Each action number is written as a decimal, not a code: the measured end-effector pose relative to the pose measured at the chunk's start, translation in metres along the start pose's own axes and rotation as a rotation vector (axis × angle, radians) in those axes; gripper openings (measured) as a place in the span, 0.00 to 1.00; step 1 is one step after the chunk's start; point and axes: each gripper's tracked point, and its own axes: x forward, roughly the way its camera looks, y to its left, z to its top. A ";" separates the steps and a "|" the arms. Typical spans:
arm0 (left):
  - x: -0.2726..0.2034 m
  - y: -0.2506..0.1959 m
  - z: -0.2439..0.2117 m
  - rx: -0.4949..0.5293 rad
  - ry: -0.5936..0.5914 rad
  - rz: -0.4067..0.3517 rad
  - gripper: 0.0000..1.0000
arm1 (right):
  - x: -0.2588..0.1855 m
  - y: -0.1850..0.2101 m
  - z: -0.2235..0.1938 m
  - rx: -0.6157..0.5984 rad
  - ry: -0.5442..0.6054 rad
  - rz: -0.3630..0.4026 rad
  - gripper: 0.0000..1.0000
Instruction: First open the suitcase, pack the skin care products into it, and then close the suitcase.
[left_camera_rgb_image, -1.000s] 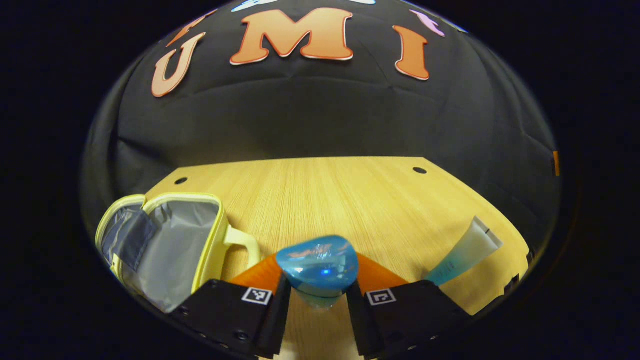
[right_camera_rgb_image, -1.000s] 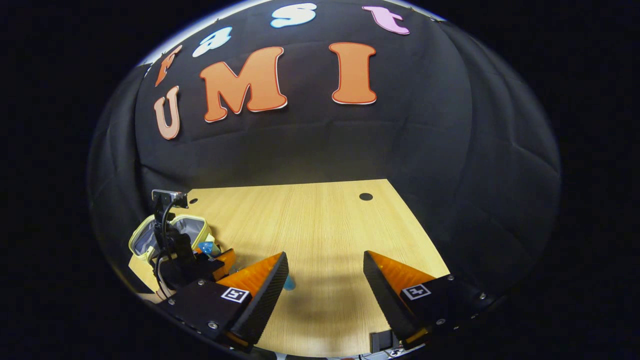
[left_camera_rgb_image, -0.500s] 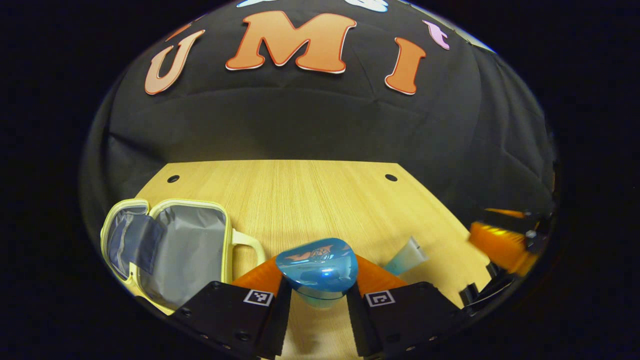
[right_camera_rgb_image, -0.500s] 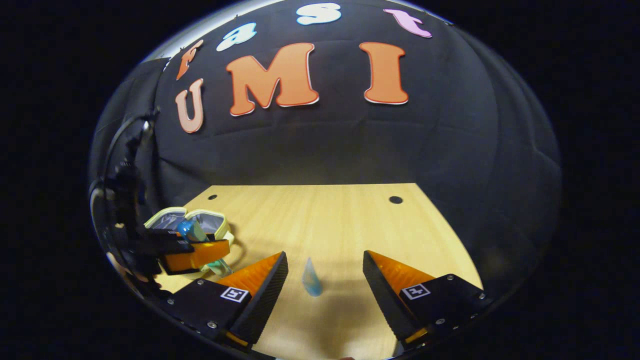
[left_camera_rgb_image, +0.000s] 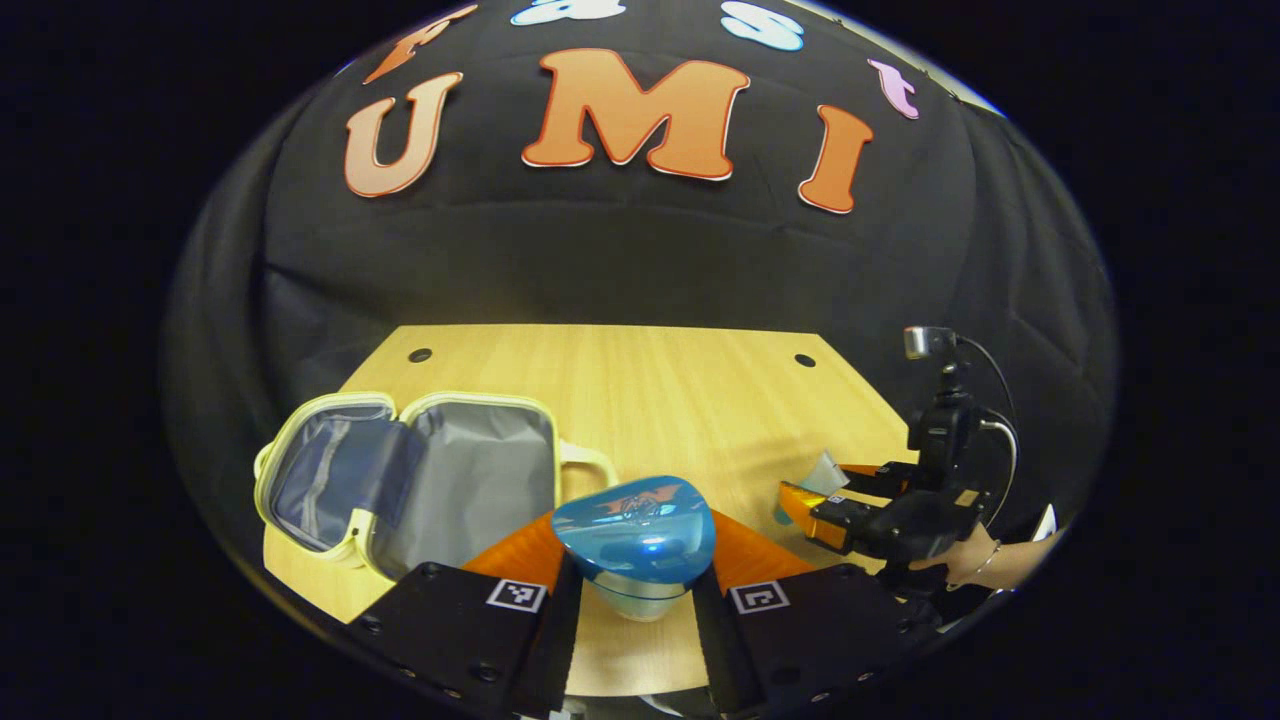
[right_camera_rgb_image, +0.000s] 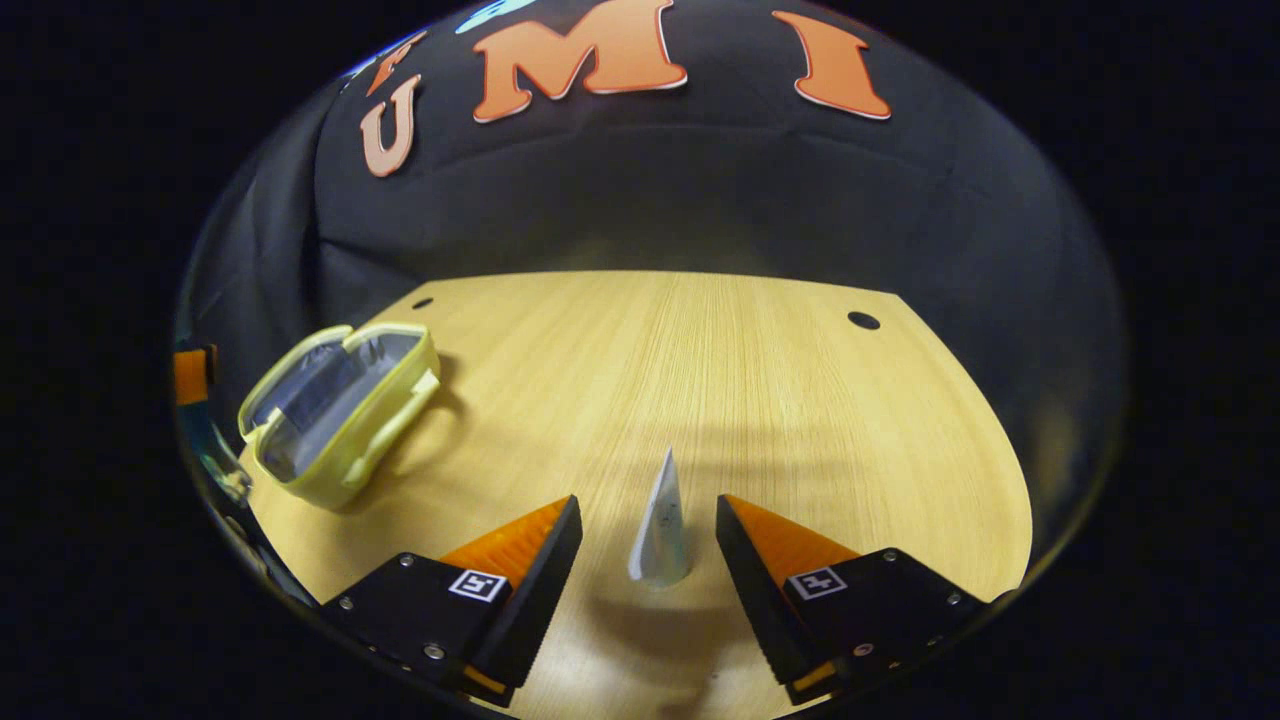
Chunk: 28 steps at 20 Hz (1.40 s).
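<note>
The left gripper has its two fingers pressed against the sides of a blue bottle, holding it above the table, just right of the open suitcase. The right gripper stands wide open around a tube that lies on the table between its fingers, neither finger touching it yet.

The bottle's cap is smooth, glossy and rounded, so I judge it could slide or twist out of the hold if the grip is only on the curved top. The tube is soft, flat at one end and tapering; closing on its thin edge could make it squirt sideways or fold. The two grippers are near each other, so both heading for the suitcase at once could make them collide.

The suitcase is small, with a pale yellow rim and handle and a grey fabric lining, lying open in two halves. The table is light wood-grain.
</note>
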 end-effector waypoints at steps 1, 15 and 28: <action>-0.004 0.007 -0.002 -0.007 0.003 0.015 0.52 | 0.009 0.000 -0.002 0.001 0.007 -0.004 0.84; -0.008 0.122 0.001 0.069 0.338 -0.033 0.53 | -0.062 0.085 0.035 0.150 0.058 0.187 0.31; 0.116 0.202 -0.055 0.191 0.687 -0.132 0.52 | -0.089 0.159 0.041 0.381 0.049 0.056 0.31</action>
